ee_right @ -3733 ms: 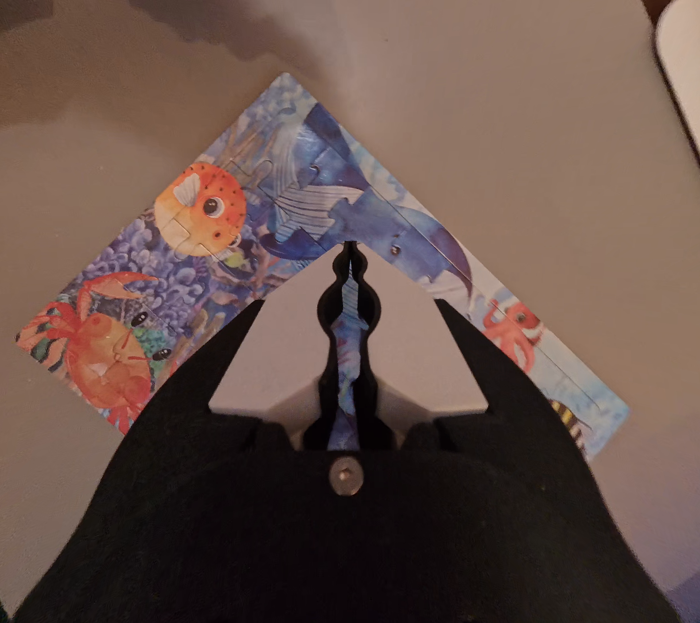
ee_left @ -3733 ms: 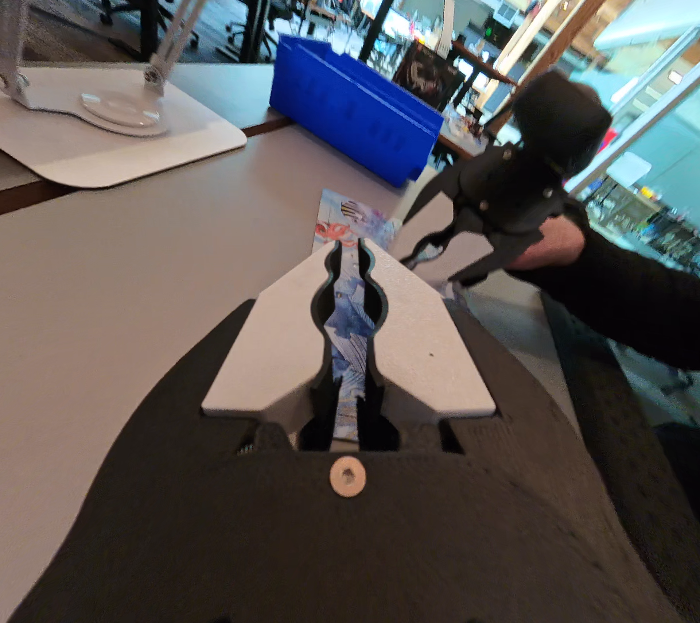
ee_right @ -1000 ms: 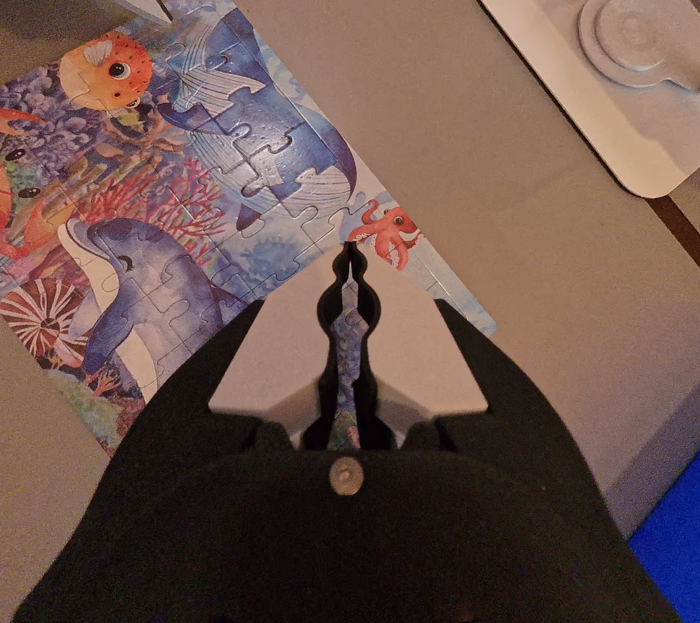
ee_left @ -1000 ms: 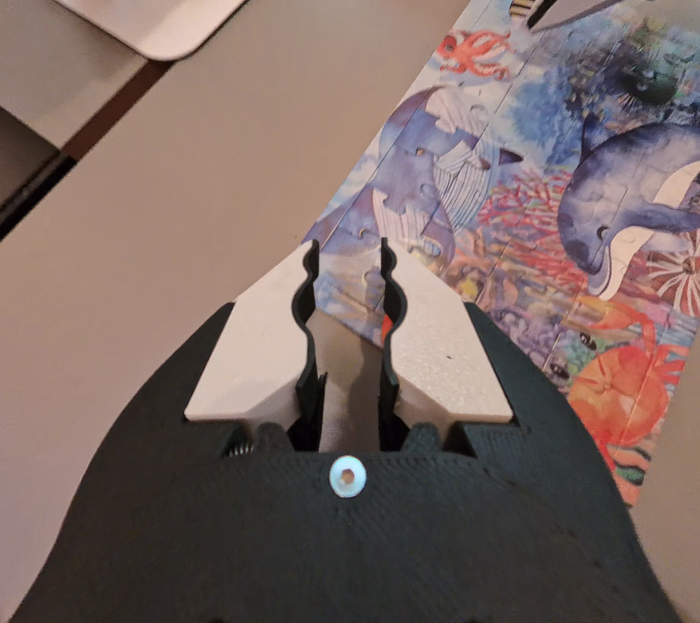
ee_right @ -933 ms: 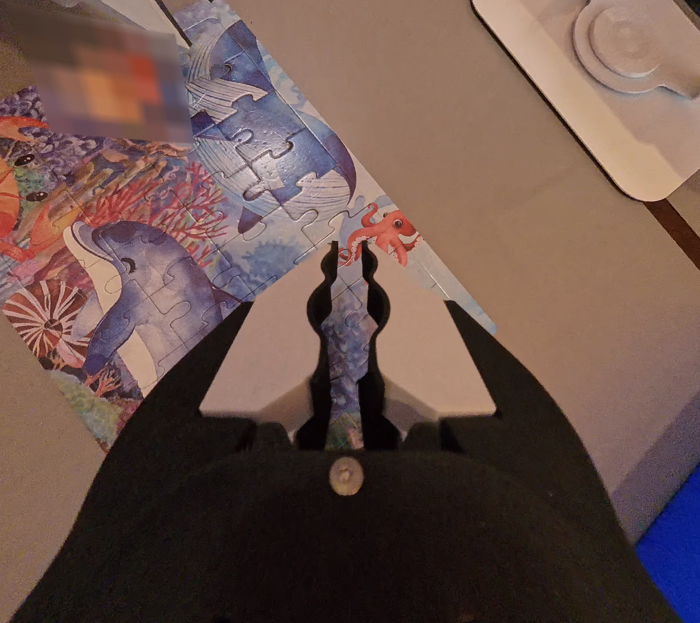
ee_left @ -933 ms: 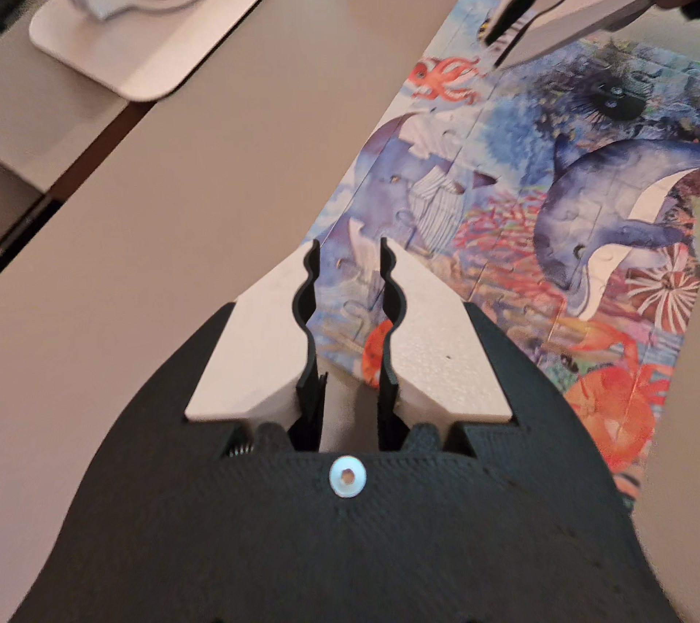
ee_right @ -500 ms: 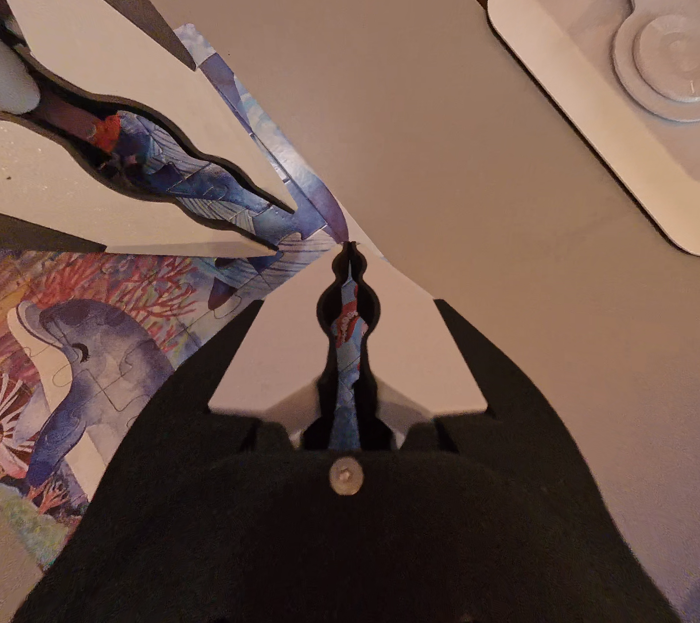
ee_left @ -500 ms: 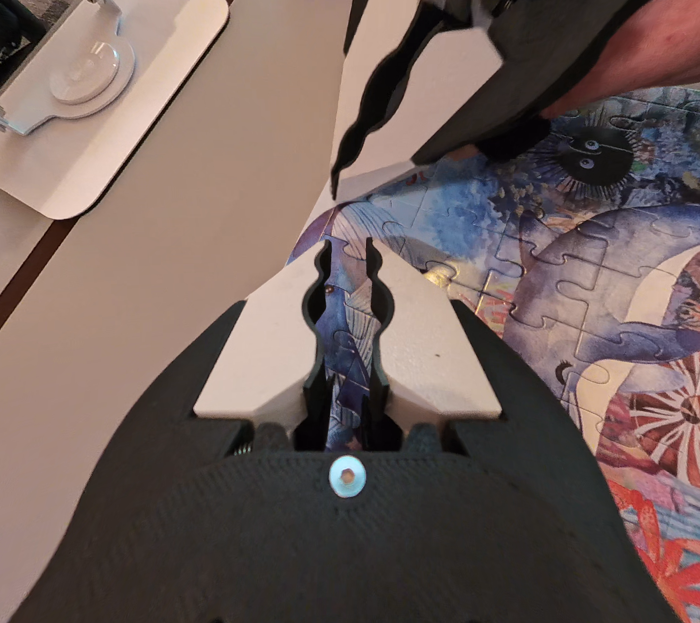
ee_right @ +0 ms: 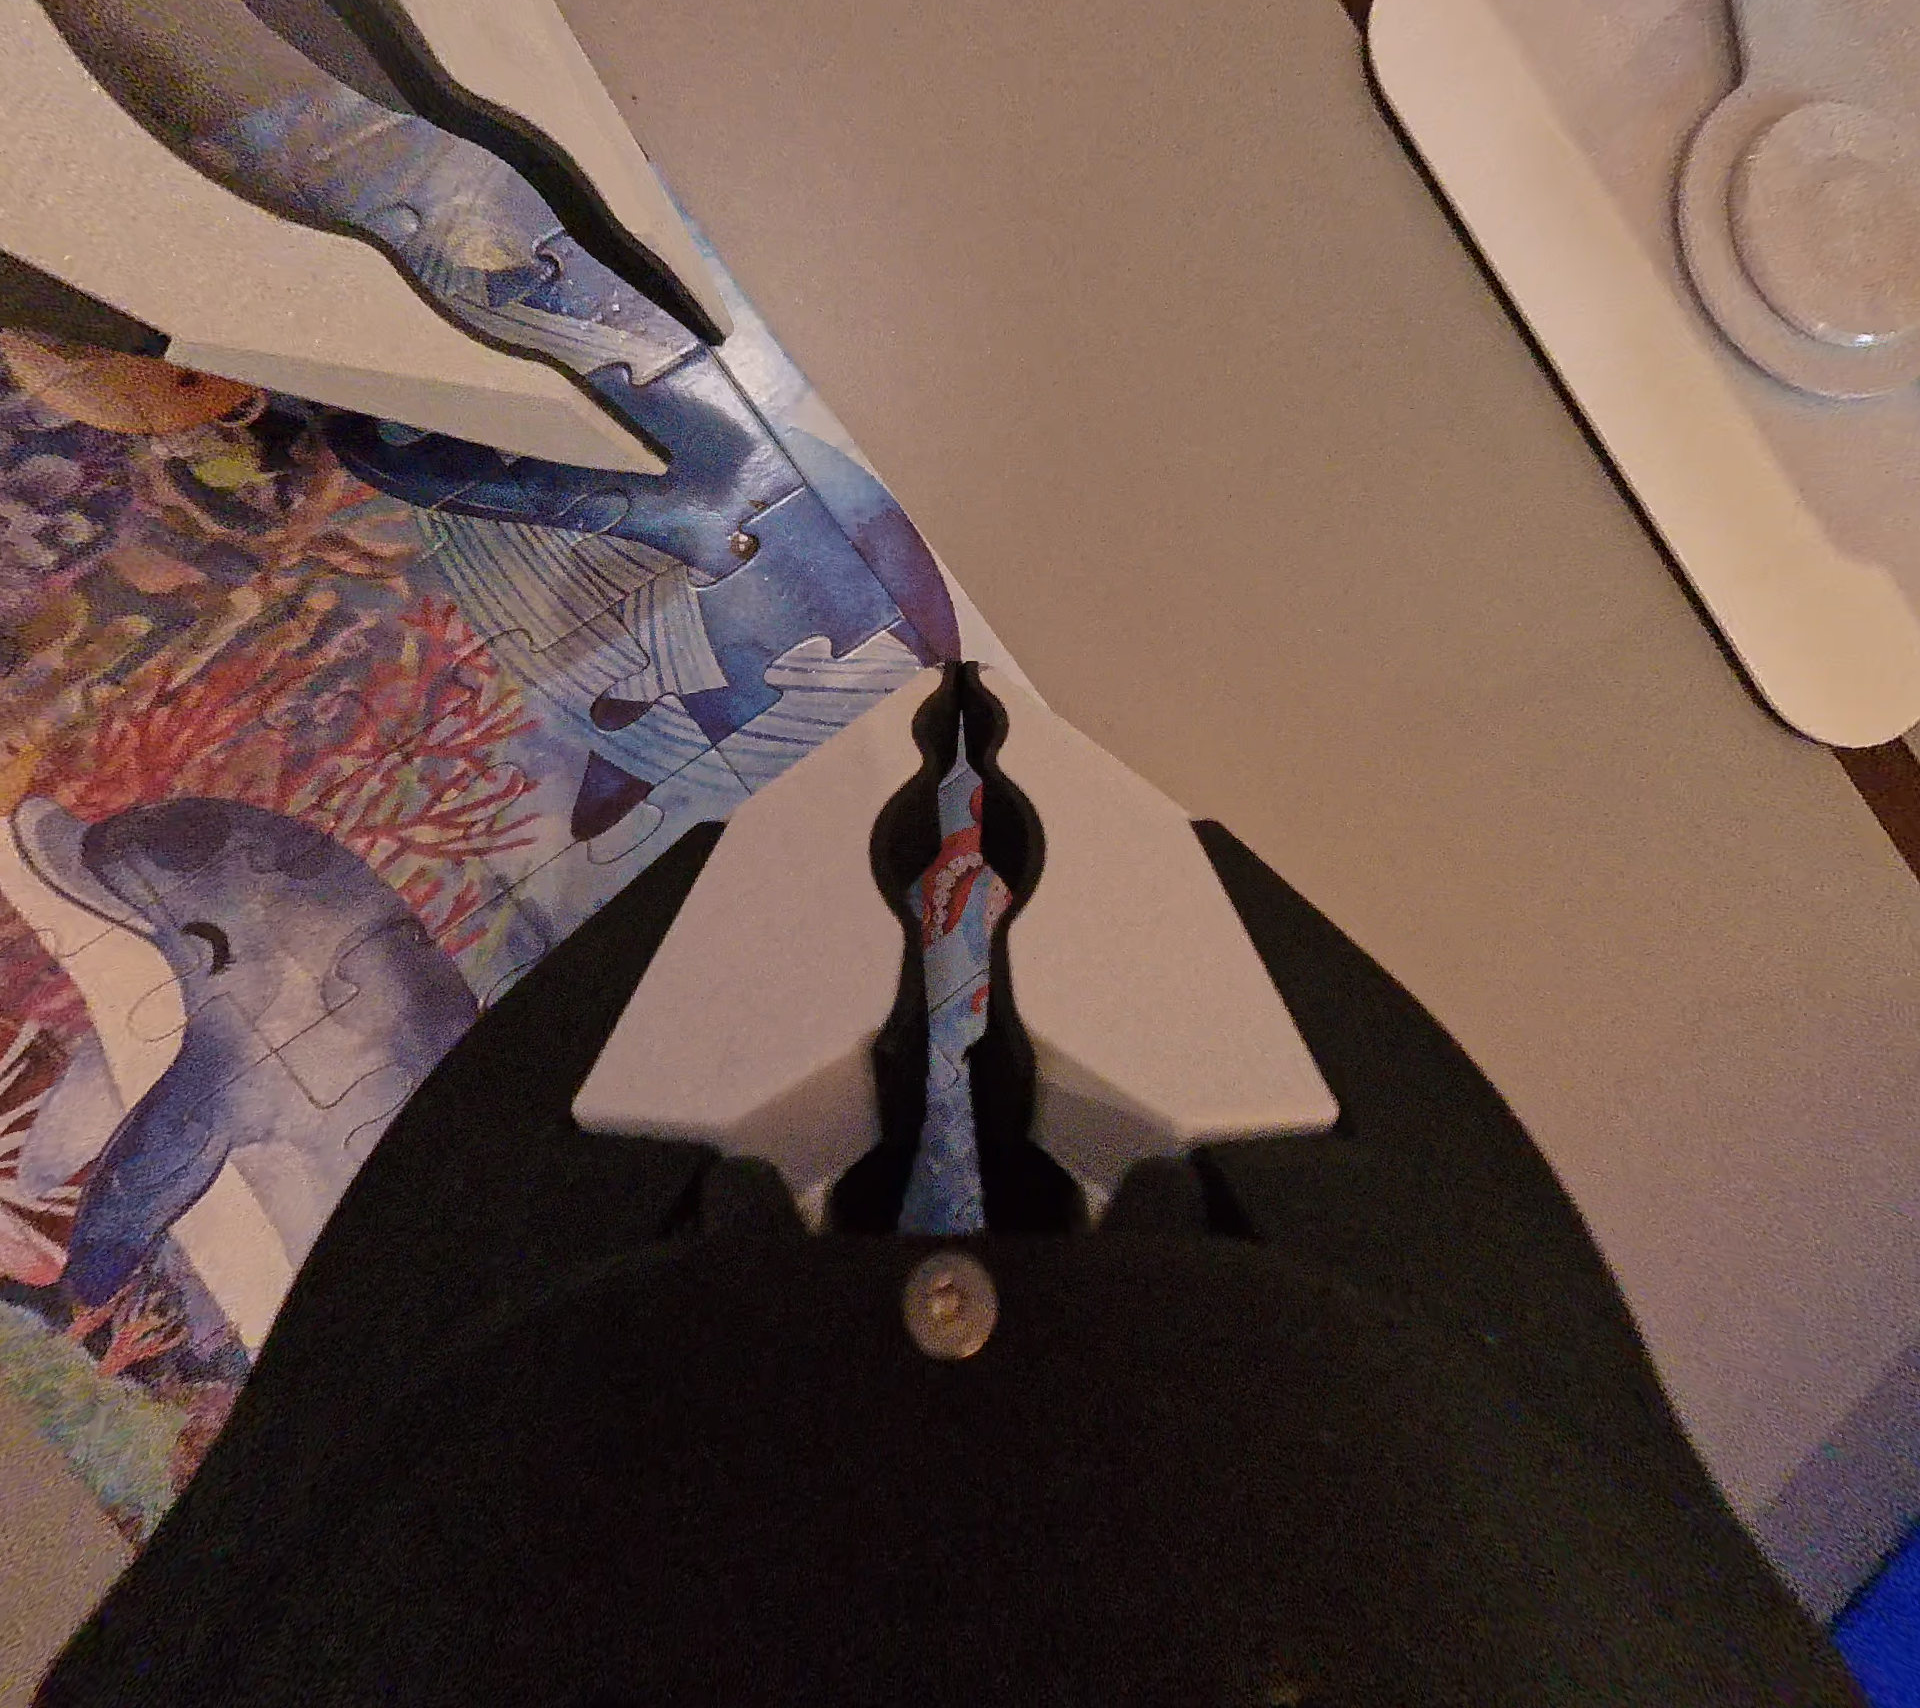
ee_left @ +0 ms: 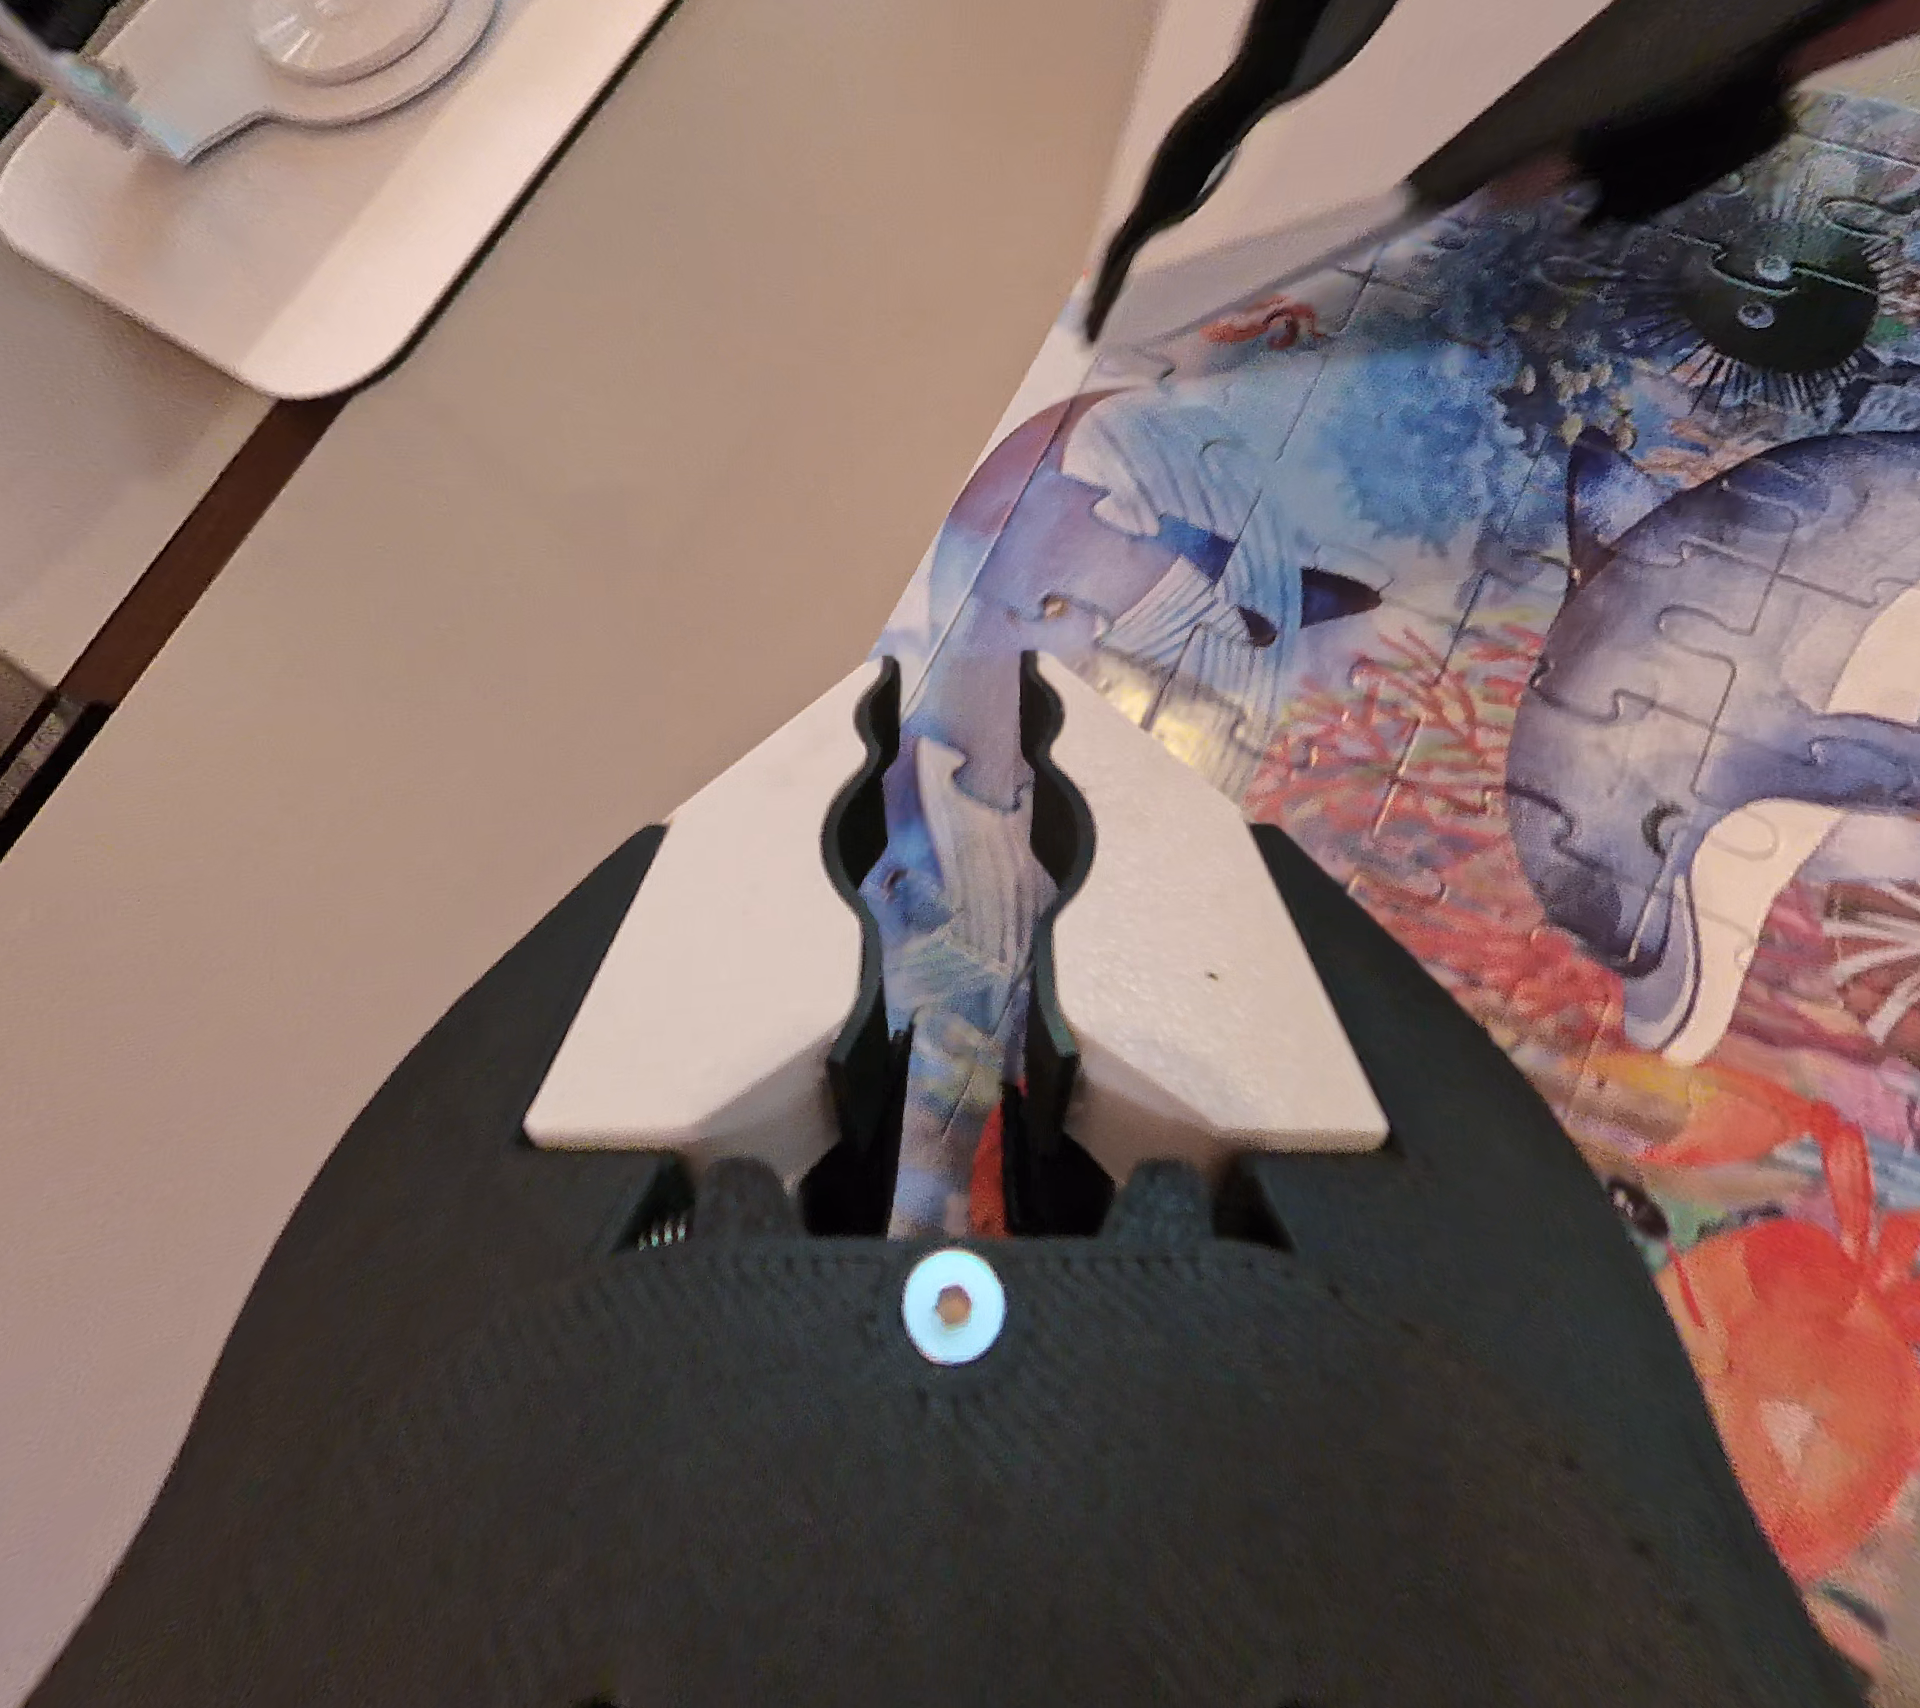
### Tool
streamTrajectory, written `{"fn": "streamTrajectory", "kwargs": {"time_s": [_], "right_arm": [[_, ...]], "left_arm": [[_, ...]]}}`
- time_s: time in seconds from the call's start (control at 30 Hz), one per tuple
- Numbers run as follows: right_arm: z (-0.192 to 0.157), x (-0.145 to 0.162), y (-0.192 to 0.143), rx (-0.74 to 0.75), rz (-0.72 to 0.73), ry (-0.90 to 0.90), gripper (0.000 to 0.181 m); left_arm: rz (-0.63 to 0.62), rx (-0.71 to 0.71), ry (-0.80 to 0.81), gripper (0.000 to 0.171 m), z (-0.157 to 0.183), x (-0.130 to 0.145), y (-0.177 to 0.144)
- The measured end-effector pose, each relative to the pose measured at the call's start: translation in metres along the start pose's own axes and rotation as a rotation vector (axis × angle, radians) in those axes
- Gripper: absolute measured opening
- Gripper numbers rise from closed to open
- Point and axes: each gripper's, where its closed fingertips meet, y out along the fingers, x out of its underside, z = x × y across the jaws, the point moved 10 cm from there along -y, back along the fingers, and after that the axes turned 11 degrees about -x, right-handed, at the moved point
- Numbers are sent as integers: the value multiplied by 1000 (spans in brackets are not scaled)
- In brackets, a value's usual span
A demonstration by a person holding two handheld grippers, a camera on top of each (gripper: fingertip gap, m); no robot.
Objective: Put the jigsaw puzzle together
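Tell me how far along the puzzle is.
Nearly done, it seems. The jigsaw puzzle lies assembled on the table; whale, dolphin and crab pieces are interlocked, and no loose pieces or empty gaps show in the parts in view. Neither gripper holds a piece: the left gripper is open over the whale, and the right gripper is shut at the puzzle's edge. What's left looks like pressing seams flat; covered areas can't be checked.

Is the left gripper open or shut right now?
Open. The left gripper shows a clear gap between its fingertips, with the jigsaw puzzle visible through it; nothing is held.
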Motion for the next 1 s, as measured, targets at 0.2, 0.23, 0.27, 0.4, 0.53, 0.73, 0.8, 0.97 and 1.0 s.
{"fn": "streamTrajectory", "kwargs": {"time_s": [0.2, 0.23, 0.27, 0.4, 0.53, 0.73, 0.8, 0.97, 1.0], "right_arm": [[-2, 36, -66, 36, 111, 75, 17], [-3, 46, -79, 47, 137, 86, 18], [-4, 56, -92, 54, 167, 102, 20], [-15, 92, -125, 8, 245, 186, 8], [-40, 105, -118, -37, 205, 150, 0], [-65, 110, -73, -50, 26, 74, 0], [-64, 109, -75, -23, 49, 76, 0], [-55, 114, -96, 39, 174, 179, 57], [-55, 118, -96, 44, 160, 200, 66]], "left_arm": [[37, -54, -121, 30, -36, 14, -37], [44, -64, -133, 31, -38, 14, -42], [52, -49, -137, 33, -38, 13, -47], [16, -31, -75, 37, -29, 13, -54], [-30, -6, -60, 36, -25, 19, -50], [-81, -2, -80, 36, -32, 34, -48], [-95, -12, -100, 35, -39, 41, -52], [-84, -10, -155, 36, -51, 50, -62], [-78, -2, -154, 37, -50, 49, -63]]}}
